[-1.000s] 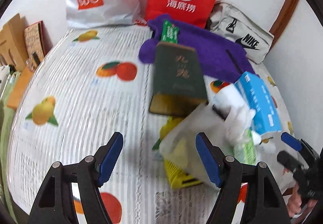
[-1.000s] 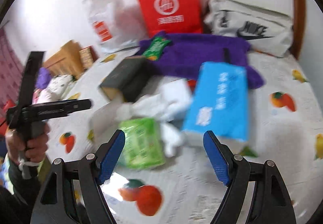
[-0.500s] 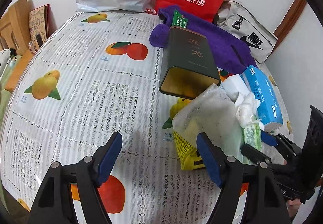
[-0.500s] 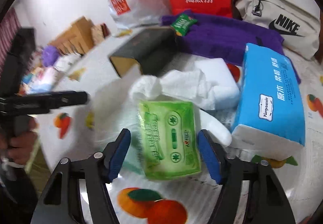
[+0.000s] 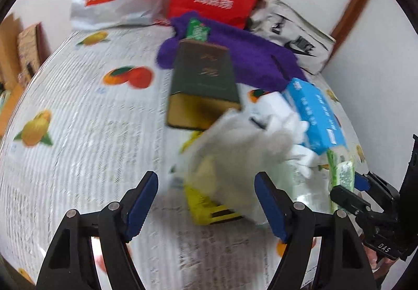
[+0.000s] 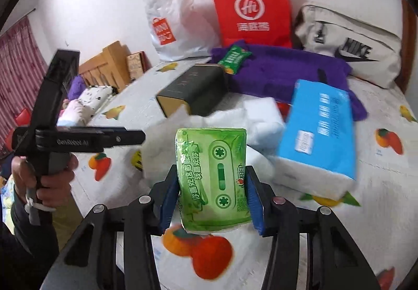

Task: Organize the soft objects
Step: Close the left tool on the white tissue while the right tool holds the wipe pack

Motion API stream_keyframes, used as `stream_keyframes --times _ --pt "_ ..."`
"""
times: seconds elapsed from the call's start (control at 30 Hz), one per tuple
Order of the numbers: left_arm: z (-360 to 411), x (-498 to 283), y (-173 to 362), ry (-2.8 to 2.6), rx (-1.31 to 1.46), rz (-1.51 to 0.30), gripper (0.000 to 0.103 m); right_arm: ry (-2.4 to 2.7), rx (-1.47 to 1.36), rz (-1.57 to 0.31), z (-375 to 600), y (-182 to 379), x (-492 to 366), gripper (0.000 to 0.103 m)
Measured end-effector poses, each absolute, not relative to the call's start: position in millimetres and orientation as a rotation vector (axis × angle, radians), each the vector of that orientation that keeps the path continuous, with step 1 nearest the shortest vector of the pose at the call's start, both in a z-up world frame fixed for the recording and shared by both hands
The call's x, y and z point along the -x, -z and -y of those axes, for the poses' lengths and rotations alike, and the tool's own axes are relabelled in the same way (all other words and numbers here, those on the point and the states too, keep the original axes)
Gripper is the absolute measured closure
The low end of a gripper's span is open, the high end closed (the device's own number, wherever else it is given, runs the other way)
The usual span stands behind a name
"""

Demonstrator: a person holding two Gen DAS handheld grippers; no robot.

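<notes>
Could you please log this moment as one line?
right gripper: closing on green tissue pack | left gripper: open, empty | basket: on table

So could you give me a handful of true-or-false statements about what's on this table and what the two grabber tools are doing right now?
1. The right gripper has the green tissue pack between its pads. True; its jaws are closing on it.
2. The left gripper is clamped on the dark box. False: its jaws stand open and hold nothing.
3. The red paper bag lies flat on the table. False: it stands upright by the wall.
4. A small green packet rests on the purple cloth. True.
5. The blue tissue pack sits inside the yellow basket. False: it lies on the tablecloth.
</notes>
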State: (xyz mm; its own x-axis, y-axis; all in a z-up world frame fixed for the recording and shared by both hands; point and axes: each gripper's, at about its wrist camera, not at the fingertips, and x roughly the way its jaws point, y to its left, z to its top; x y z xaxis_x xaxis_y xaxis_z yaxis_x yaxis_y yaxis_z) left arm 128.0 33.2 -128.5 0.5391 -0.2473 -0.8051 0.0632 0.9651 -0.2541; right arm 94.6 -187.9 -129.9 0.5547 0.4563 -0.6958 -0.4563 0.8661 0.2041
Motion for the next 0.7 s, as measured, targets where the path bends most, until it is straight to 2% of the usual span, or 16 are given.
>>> stream_keyframes --times 0.23,0.3,0.43,0.57,0.63,0.7 --pt "13 -137 120 0.271 0.091 -0.889 0.029 -0.368 0.009 -0.851 234 147 -84 0.055" --pt "23 -140 121 0.297 0.066 -0.884 0.036 -0.332 -0.007 -0.876 244 157 -86 0.055" --pt "42 -148 125 0.311 -0.006 -0.889 0.038 -0.283 0.001 -0.918 251 175 -92 0.055" --pt "53 -153 130 0.313 -0.052 -0.894 0.048 -0.282 0.016 -0.91 246 182 -94 0.053" --pt "56 -155 131 0.313 -0.068 -0.886 0.055 -0.281 0.017 -0.911 246 185 -94 0.052" --pt "56 -156 131 0.309 -0.074 -0.876 0.068 -0.284 0.007 -0.907 247 187 -94 0.051"
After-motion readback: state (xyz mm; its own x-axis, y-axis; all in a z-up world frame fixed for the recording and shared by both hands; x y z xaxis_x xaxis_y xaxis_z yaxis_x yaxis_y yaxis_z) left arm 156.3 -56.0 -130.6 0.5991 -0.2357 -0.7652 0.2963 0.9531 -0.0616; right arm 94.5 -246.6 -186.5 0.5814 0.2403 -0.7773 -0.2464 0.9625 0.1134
